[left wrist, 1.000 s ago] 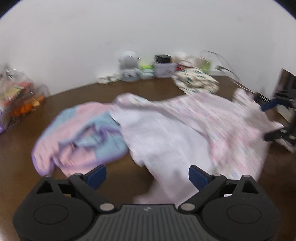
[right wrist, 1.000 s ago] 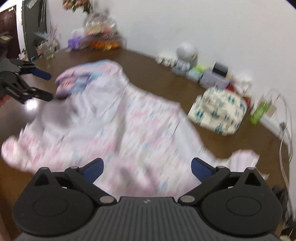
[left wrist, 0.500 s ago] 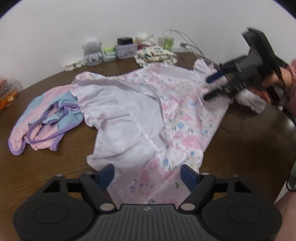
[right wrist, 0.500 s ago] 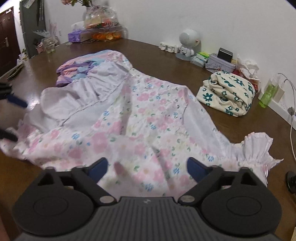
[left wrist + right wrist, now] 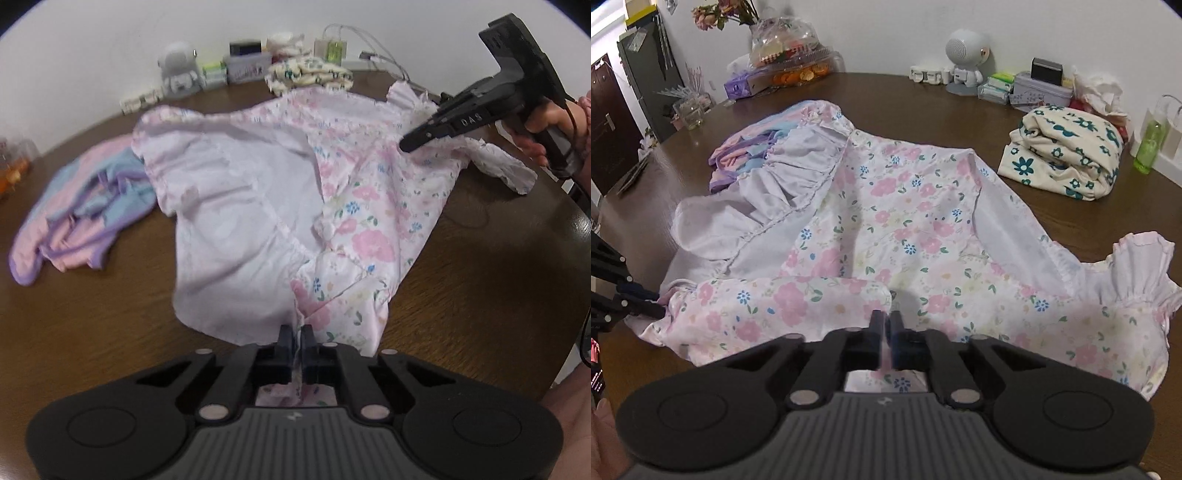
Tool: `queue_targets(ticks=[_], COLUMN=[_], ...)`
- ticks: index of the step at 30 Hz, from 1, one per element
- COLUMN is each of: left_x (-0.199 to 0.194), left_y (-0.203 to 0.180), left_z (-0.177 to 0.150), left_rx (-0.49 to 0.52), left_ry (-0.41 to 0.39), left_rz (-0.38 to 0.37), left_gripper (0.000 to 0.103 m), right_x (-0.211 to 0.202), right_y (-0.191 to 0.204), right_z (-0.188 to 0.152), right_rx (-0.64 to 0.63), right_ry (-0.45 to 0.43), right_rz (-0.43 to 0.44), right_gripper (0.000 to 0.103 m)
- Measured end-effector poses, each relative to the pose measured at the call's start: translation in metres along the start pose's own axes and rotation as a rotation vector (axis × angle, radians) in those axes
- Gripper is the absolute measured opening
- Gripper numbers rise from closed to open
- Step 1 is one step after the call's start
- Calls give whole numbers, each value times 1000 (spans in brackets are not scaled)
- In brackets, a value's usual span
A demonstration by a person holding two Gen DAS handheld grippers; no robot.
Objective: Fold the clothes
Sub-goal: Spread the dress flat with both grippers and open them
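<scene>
Floral dress point(image 5: 908, 221) lies spread and rumpled on the brown tabletop point(image 5: 923, 107), partly turned so its pale lining shows; its long axis runs from one hand-held gripper to the other, skirt hem at the left, ruffled sleeve end at the right. Left hand-held gripper point(image 5: 295, 338) is pinched tight on the hem edge nearest it; right hand-held gripper point(image 5: 885, 326) is likewise clamped on a fold of the floral cloth at its own near edge (fabric shows between both pairs of pads). Each hand sits at its own end, so neither is nearer overall; the fold likely turns on bringing the ends together. Counted: two hand-held grippers, one dress, one pink-and-blue garment point(image 5: 85, 206) just beside it, one folded cream floral bundle point(image 5: 1067, 151) apart.
</scene>
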State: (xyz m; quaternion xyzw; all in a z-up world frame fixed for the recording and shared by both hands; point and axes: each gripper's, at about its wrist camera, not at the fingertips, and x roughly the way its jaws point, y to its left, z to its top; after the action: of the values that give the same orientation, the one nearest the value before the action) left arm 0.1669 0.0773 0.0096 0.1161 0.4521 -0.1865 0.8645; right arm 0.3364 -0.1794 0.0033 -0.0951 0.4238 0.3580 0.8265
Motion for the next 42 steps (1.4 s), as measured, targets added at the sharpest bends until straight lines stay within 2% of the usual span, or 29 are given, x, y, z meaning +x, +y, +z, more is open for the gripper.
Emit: queue_targets(ticks=[8,12,16,18,19,20,21,23,24,25,26,29,31,33,35,37,42], left_x=[-30,-41,-49,-50,-50,-49,-47,-44,-42,-40,-35,-18,-3,10,24,30,33], left_y=[-4,-8,-9,-11,-13,-16,-21,-31,-36,-41,-48,-67,-76,-82,-88,-89,-84], left_z=[3,-4,-13,-13,-11,-10,-6,1,4,8,13,28,33,35,37,32,22], left_rx=[2,11,8,10,9,9,24,55,70,85,93,125,146,163,181,195,189], left_ry=[-69,-89,-99,-109,-115,-121,-127,-138,-144,-149,-149,-138,-109,-71,-33,-7,17], left_rz=[43,41,18,-25,-41,-57,-66,-84,-93,-102,-108,-122,-129,-135,-139,-135,-127], left_gripper=[3,2,2,5,10,20,34,50,51,51,50,49,46,26,16,14,15], right_x=[-42,-63,-88,-92,-91,-89,-87,-89,-93,-97,-101,-103,-94,-80,-68,-63,-67], right_y=[7,17,40,47,48,48,48,45,44,43,41,40,43,46,50,53,61], right_z=[-17,-34,-68,-88,-97,-106,-113,-123,-125,-126,-127,-122,-117,-115,-116,-120,-135], right_rx=[-22,-33,-68,-73,-62,-49,-37,-9,6,20,34,66,79,81,79,79,61], right_ry=[-54,-65,-49,-18,1,21,34,21,-3,-29,-55,-104,-100,-78,-41,-16,16], right_rz=[-2,19,64,73,79,85,86,88,83,77,71,58,58,66,86,107,146], right_gripper=[1,1,1,1,1,1,3,14,21,36,39,39,39,37,11,5,4])
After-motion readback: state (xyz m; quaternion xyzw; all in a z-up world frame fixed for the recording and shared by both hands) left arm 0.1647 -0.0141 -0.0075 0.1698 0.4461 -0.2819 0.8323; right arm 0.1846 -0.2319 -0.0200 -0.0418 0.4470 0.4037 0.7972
